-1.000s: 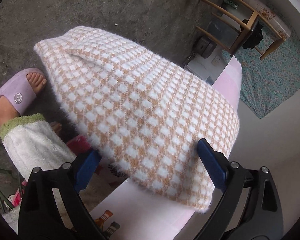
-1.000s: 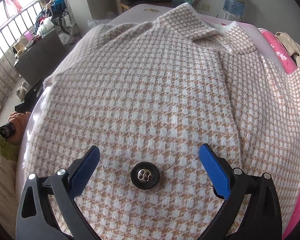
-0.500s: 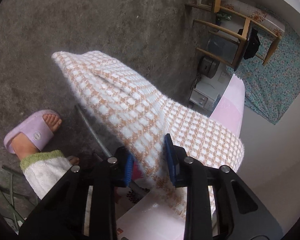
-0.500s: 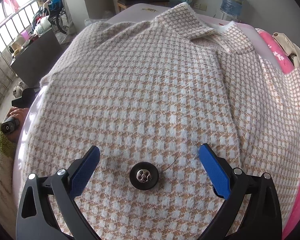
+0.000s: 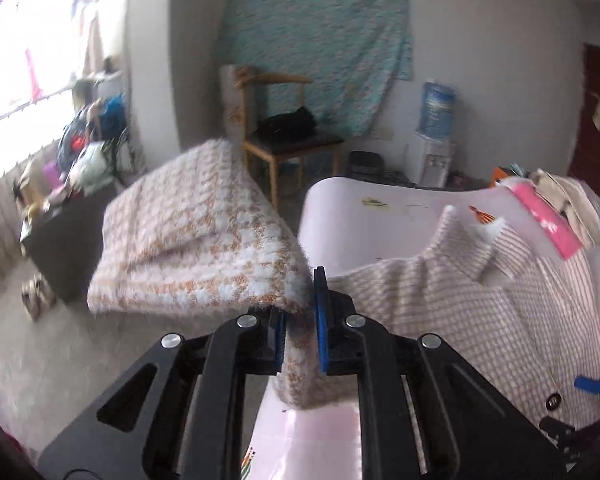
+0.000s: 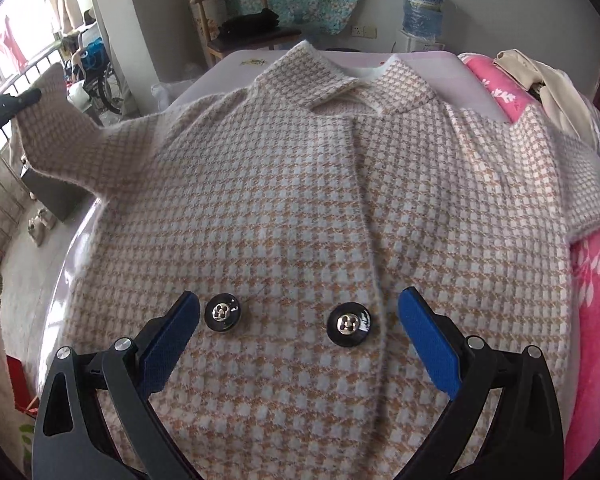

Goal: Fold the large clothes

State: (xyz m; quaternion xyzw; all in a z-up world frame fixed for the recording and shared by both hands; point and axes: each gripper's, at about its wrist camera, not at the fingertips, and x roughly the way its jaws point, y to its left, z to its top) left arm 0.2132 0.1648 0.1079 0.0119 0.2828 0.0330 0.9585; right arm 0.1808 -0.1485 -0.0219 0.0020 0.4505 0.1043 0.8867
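Underneath, a pink table (image 6: 428, 62) bears the coat (image 6: 300, 200).

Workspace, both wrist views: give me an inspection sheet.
Surface: pale pink table, mostly covered.
Job's things: checked coat spread front up, two black buttons; its sleeve lifted off the table's edge.
Clutter: pink blanket, beige garment.
Grippers: left gripper has just been closing, pinching the sleeve; right gripper open above the buttons.
Cables: nothing seen.
Surroundings: wooden chair, water dispenser.
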